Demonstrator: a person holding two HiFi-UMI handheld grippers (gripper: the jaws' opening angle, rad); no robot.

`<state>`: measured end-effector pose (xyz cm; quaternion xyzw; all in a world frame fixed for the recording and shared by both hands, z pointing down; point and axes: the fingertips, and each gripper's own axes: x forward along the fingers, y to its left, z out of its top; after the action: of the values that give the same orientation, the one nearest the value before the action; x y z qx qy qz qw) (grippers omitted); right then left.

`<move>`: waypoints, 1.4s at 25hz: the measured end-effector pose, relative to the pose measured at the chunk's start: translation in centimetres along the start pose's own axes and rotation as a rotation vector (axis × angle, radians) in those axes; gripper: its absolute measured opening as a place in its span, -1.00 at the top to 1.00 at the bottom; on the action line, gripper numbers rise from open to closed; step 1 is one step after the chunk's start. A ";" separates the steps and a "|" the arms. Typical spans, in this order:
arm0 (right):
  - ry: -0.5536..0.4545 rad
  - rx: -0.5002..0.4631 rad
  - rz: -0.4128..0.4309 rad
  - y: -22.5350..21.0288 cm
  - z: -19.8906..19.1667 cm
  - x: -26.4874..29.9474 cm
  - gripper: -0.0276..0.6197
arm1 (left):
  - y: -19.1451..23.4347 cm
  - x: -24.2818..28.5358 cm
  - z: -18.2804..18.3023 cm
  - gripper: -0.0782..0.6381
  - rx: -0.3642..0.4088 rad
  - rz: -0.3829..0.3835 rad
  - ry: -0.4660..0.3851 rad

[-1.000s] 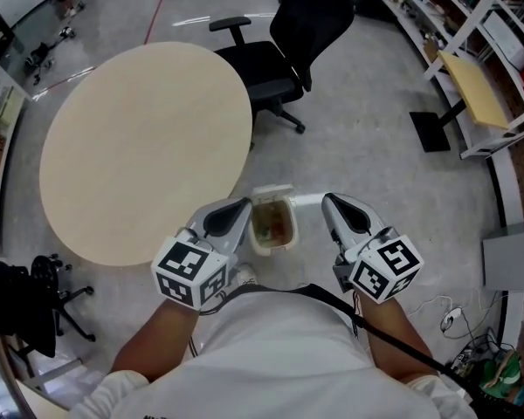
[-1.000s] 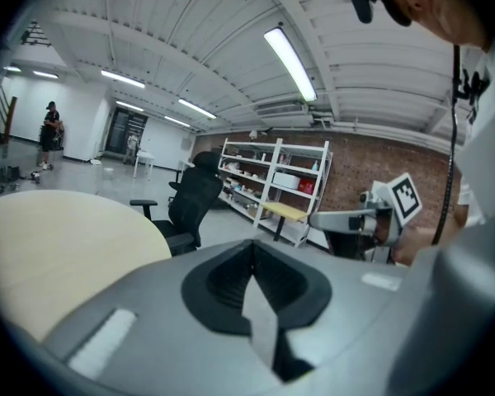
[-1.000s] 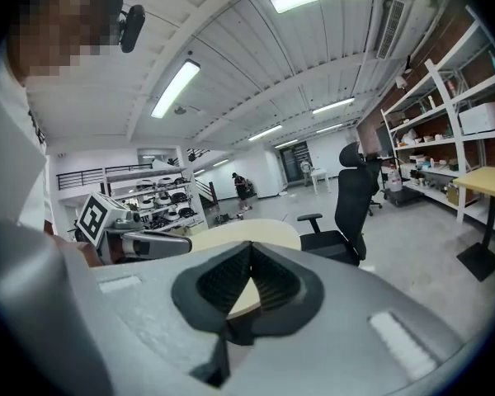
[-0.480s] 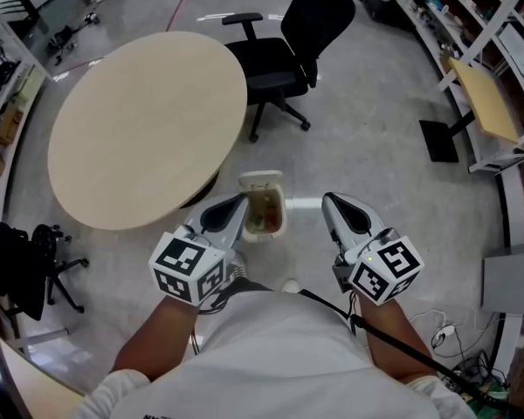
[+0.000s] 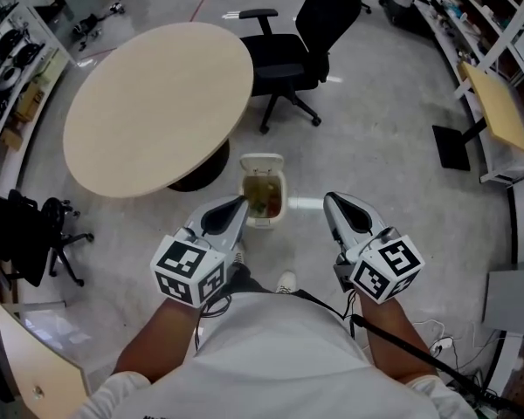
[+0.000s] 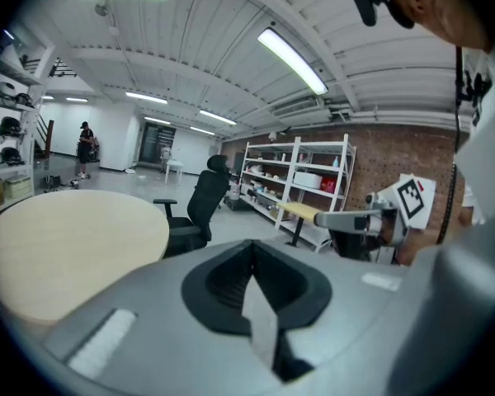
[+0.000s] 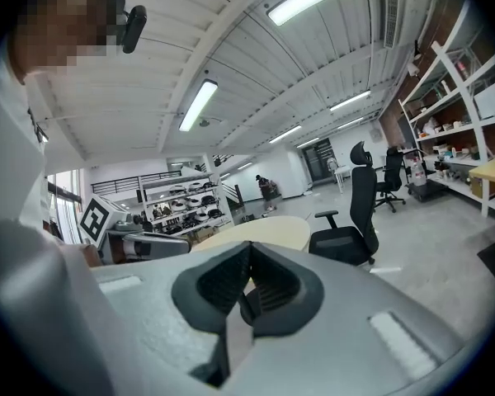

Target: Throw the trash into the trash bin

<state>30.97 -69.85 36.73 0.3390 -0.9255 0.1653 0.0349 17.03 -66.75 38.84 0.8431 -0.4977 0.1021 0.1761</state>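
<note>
Fingers of the left gripper (image 5: 236,206) and the right gripper (image 5: 334,202) are pressed together, holding nothing; the open trash bin (image 5: 261,161) stands on the floor just ahead, between the two tips, nearer the left one. Trash (image 5: 264,201) already lies inside it; the task looks done.

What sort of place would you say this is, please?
Most likely an open-plan office or lab workspace: a round table and black swivel chair stand on a grey floor, with white storage shelving along a brick wall.

White trash bin (image 5: 263,220) upright on floor, open, yellowish-green trash (image 5: 262,195) inside.
</note>
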 end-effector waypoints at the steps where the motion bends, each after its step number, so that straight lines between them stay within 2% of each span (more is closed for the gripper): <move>1: 0.004 0.004 0.008 0.0 -0.2 -0.2 0.91 | -0.2 -0.3 -0.1 0.76 0.003 0.010 0.002; 7: 0.006 0.007 0.023 0.6 -0.3 -0.8 0.91 | 0.3 -2.0 0.1 0.76 0.019 0.051 0.005; 12: -0.001 -0.014 0.004 1.4 0.0 -0.2 0.91 | 2.2 -1.9 0.2 0.76 0.018 0.053 0.000; 22: 0.003 -0.024 -0.045 4.6 -0.2 2.8 0.91 | 5.8 -3.7 0.6 0.76 0.019 0.002 -0.019; 35: 0.010 -0.030 -0.081 6.4 -0.6 3.9 0.91 | 7.1 -4.6 1.1 0.76 0.018 -0.038 -0.040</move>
<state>23.89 -67.48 36.17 0.3748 -0.9132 0.1517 0.0511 8.60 -66.61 37.59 0.8559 -0.4842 0.0862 0.1601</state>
